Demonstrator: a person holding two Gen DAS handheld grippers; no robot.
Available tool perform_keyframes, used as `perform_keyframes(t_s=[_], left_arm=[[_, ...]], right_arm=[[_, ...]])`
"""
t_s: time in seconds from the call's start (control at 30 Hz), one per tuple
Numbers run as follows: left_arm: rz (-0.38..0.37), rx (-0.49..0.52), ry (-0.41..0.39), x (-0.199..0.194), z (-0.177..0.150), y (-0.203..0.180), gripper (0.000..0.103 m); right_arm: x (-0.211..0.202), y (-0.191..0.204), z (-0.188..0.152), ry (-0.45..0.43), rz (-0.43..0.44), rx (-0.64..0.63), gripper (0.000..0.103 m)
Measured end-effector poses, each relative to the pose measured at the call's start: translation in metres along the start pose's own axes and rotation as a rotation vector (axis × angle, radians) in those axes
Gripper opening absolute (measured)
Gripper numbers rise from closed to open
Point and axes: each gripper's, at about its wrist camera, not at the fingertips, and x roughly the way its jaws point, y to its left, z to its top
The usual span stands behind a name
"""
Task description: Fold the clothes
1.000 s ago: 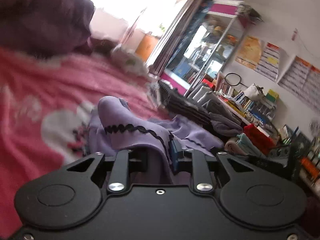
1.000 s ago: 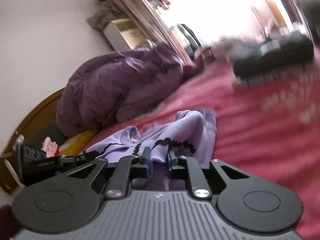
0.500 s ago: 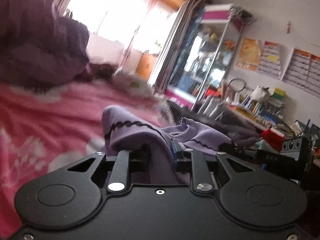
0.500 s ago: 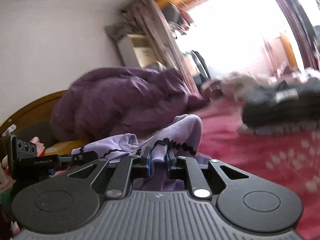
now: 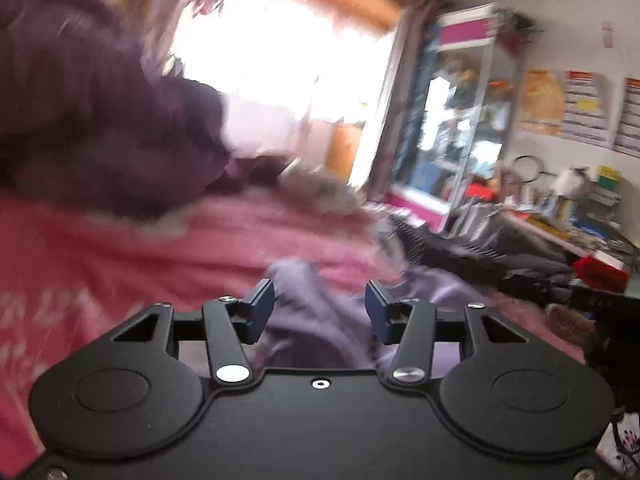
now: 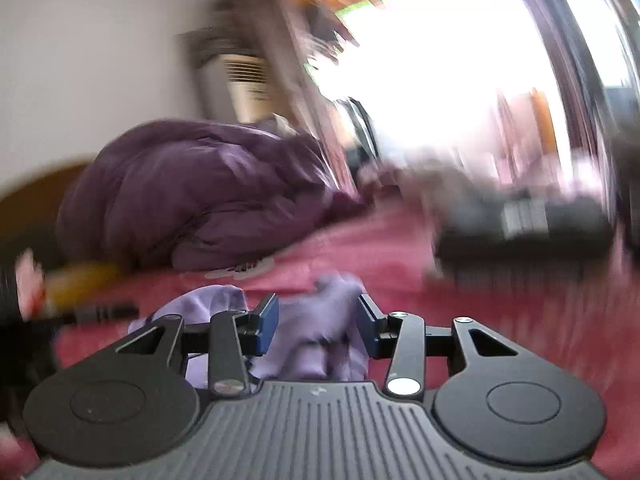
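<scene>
Releasing the lilac garment [image 5: 316, 320] onto the pink bed [image 5: 120, 264]: left tool [image 5: 320, 310] and right tool [image 6: 316, 322] are opening, cloth loose between the jaws (12 o'clock); next, regrasp an edge.

- Left gripper [image 5: 320, 312]: jaws opening, blue pads [image 5: 262, 314] apart, lilac cloth [image 5: 316, 320] bunched in the gap, not pinched.
- Right gripper [image 6: 316, 322]: jaws opening, pads [image 6: 267, 322] parted, same cloth [image 6: 316, 332] loose between them.
- Both 2 point slightly downward, near level.
- Frames blurred.
</scene>
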Motion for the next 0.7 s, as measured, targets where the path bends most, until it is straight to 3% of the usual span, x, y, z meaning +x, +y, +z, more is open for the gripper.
perform_keyframes(t_s=[0.07, 0.13, 0.2, 0.3, 0.43, 0.53, 0.7], left_arm=[[-0.033, 0.075, 0.005, 0.009, -0.006, -0.013, 0.049], [-0.038, 0.089, 0.084, 0.030, -0.015, -0.016, 0.050], [-0.024, 0.076, 0.187, 0.053, -0.026, -0.013, 0.050], [-0.008, 0.080, 0.265, 0.072, -0.037, -0.010, 0.050], [-0.015, 0.092, 0.245, 0.066, -0.034, -0.011, 0.050], [-0.036, 0.091, 0.175, 0.049, -0.018, -0.017, 0.050], [-0.013, 0.128, 0.121, 0.056, 0.005, -0.010, 0.051]], right_arm=[[0.002, 0.015, 0.001, -0.008, 0.055, -0.092, 0.044], [0.010, 0.025, -0.005, 0.019, 0.089, -0.148, 0.046], [0.029, 0.019, -0.018, 0.120, 0.074, -0.113, 0.049], [0.056, -0.004, -0.040, 0.225, 0.092, 0.011, 0.051], [0.060, 0.001, -0.036, 0.208, 0.076, -0.019, 0.051], [0.043, 0.004, -0.030, 0.172, 0.088, -0.011, 0.051], [0.035, 0.018, 0.000, 0.083, 0.091, -0.138, 0.054]])
